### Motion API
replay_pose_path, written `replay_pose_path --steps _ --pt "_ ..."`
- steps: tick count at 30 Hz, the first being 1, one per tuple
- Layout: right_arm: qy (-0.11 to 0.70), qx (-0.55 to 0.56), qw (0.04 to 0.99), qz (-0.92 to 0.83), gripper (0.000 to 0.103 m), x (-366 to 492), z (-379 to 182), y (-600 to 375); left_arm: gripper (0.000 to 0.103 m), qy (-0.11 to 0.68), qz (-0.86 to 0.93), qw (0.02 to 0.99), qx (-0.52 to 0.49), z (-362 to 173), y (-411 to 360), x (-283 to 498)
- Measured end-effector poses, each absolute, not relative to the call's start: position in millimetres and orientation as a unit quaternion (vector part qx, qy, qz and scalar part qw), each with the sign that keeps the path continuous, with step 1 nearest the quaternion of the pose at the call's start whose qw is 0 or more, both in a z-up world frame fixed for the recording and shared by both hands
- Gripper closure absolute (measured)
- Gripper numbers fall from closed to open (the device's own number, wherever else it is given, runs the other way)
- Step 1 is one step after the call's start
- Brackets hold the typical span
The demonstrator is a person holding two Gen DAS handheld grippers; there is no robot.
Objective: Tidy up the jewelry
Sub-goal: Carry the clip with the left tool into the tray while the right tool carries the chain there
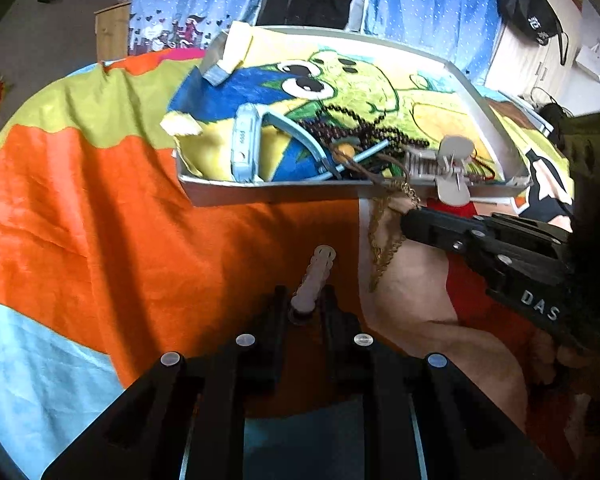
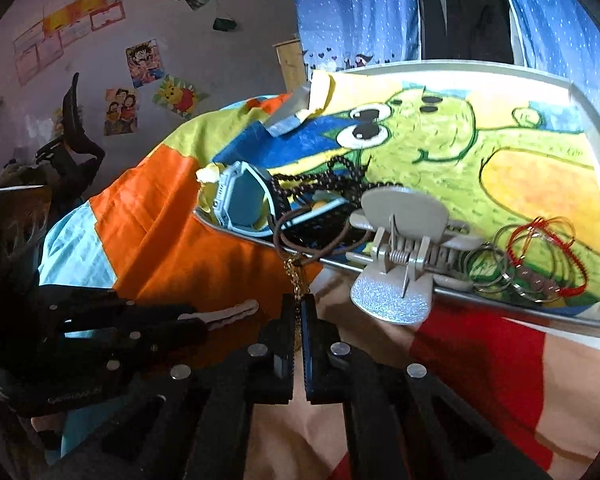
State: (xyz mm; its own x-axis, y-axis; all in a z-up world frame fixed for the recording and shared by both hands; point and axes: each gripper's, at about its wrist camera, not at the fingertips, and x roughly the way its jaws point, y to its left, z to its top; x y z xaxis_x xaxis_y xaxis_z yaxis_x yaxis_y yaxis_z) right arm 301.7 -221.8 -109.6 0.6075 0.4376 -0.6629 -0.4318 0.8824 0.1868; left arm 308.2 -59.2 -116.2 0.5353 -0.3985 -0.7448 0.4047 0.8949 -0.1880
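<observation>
The right wrist view alone is showing thin wire rings and a red cord [image 2: 540, 256] lying in the tray's [image 2: 596, 148] near right corner. The left wrist view is showing the gold chain [image 1: 384, 240] hanging over the tray's near rim onto the bedspread [image 1: 100, 200]. The right gripper [image 2: 299, 312] is pinching this fine-linked gold chain; the left gripper [image 1: 306, 300] is clamping a pale scalloped hair clip [image 1: 316, 276].

Gold chain [image 2: 296, 276], orange-blue-green bedsheet [image 1: 100, 208]
</observation>
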Motion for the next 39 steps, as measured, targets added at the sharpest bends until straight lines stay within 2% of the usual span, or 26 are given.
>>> replay_pose_path --steps 13,25,31,39 --pt "0.295 -0.03 0.926 0.233 0.1 284.9 -65.4 -218.3 0.09 0.373 -0.205 0.904 -0.028 -65.1 -52.8 295.8" --pt "0.21 0.024 0.955 0.209 0.1 310.2 -14.6 -249.9 0.09 0.32 -0.209 0.923 -0.047 -17.2 -75.9 347.1" --pt "0.207 0.042 0.966 0.146 0.1 332.6 -12.8 -290.2 0.09 0.324 -0.214 0.92 -0.051 -19.8 -108.5 388.4" --pt "0.254 0.069 0.961 0.089 0.1 353.6 -40.9 -336.4 0.09 0.387 -0.232 0.89 -0.062 -58.7 -153.6 427.7"
